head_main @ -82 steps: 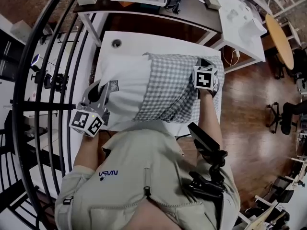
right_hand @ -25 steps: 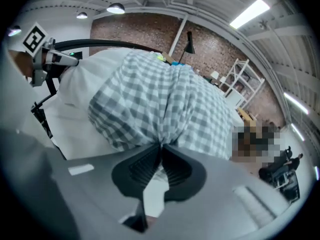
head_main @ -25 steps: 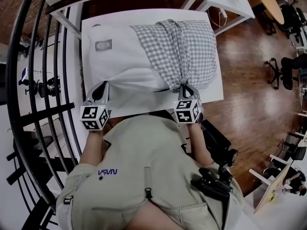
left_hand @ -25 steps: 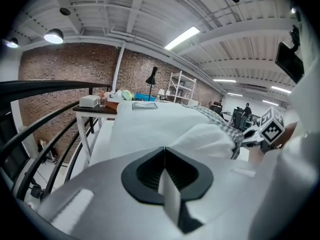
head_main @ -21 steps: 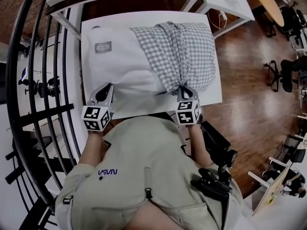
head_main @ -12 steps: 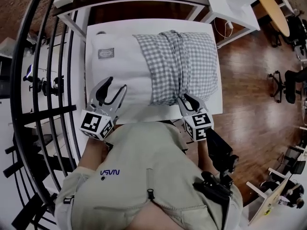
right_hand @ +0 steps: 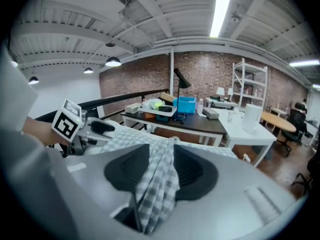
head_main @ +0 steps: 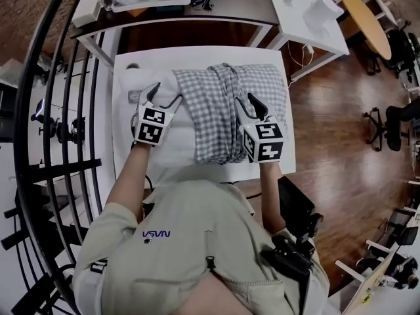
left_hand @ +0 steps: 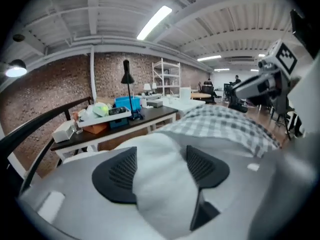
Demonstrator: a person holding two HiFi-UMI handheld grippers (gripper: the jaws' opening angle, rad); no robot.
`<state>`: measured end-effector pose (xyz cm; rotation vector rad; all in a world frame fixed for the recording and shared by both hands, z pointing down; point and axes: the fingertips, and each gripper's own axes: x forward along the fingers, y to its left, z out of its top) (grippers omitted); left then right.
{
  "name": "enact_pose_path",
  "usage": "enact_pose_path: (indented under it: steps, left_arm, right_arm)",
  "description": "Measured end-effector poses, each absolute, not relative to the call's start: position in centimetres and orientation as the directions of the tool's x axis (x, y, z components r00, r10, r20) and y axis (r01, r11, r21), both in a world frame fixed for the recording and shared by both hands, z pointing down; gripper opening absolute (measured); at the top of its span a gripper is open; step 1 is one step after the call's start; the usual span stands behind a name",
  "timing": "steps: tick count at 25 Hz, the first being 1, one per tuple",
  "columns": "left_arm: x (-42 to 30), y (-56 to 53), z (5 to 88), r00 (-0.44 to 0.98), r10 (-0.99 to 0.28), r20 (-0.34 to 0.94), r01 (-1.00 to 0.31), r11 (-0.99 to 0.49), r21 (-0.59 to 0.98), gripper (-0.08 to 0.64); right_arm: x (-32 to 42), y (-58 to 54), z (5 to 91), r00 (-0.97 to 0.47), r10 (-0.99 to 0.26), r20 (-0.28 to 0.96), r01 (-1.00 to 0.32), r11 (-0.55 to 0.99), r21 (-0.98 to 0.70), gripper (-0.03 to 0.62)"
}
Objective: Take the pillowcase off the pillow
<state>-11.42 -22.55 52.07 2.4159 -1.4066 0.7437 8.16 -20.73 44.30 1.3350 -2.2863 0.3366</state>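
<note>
The white pillow (head_main: 172, 146) lies on a white table (head_main: 197, 52). The grey checked pillowcase (head_main: 220, 120) is bunched in ridges over its right part. My left gripper (head_main: 164, 95) hovers over the pillow's bare left end. Its jaws have just been opening and stand wide, and the white pillow (left_hand: 165, 179) shows between the pads. My right gripper (head_main: 247, 105) is above the pillowcase. Its jaws have also just been opening, and a fold of checked cloth (right_hand: 159, 181) lies between the pads without being pinched.
A dark desk (head_main: 197, 12) with a tray and clutter stands behind the table, with a white table (head_main: 312, 18) to its right. Black railing bars (head_main: 62, 143) run along the left. Wooden floor (head_main: 341, 130) lies to the right.
Both grippers let go at the pillow's near edge, opened, and moved forward and up over the pillow. The pillowcase now sits bunched more tightly on the right part.
</note>
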Motion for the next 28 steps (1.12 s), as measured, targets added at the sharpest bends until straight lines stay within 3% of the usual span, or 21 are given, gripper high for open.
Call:
enact_pose_path:
  steps: [2,5,7,12,14,15,22,28]
  left_arm:
    - [-10.5,-22.0,53.9,0.410,-0.693,0.592,-0.845,-0.533,-0.039,0.263]
    - [-9.1,-20.3,54.0,0.427,-0.690,0.584,-0.810,-0.579,-0.091,0.092]
    - [-8.7,-19.1,53.9,0.432,-0.711,0.555,-0.812,-0.574,-0.104,0.039]
    - [-9.4,-16.5,50.3,0.459,-0.777,0.432,-0.834,-0.544,-0.092,0.020]
    - [-10.2,-15.7,48.5,0.466,-0.803,0.371,-0.850,-0.523,-0.066,0.015]
    - [-10.6,-15.3,47.5,0.465,-0.817,0.341,-0.858,-0.511,-0.054,0.015]
    - [-14.4,-12.2,41.9,0.465,-0.869,0.169,-0.885,-0.457,0.085,0.012]
    - [-16.7,-13.7,45.3,0.473,-0.855,0.210,-0.877,-0.436,0.200,0.014]
  right_arm:
    - [7.4,-22.8,44.3,-0.420,-0.747,0.515,-0.859,0.510,0.040,0.166]
    - [6.2,-25.8,45.5,-0.408,-0.731,0.547,-0.851,0.522,0.063,0.198]
    - [5.5,-27.5,47.1,-0.383,-0.711,0.589,-0.846,0.527,0.086,0.218]
    - [4.0,-28.7,51.2,-0.282,-0.638,0.717,-0.779,0.588,0.217,0.209]
    - [4.1,-28.9,51.0,-0.234,-0.665,0.709,-0.756,0.583,0.297,0.042]
    - [4.5,-29.0,50.6,-0.218,-0.685,0.695,-0.755,0.570,0.325,0.026]
    - [12.2,-31.1,46.4,-0.083,-0.807,0.584,-0.854,0.360,0.376,0.021]
    - [18.8,-30.8,49.3,0.023,-0.783,0.622,-0.920,0.226,0.319,0.023]
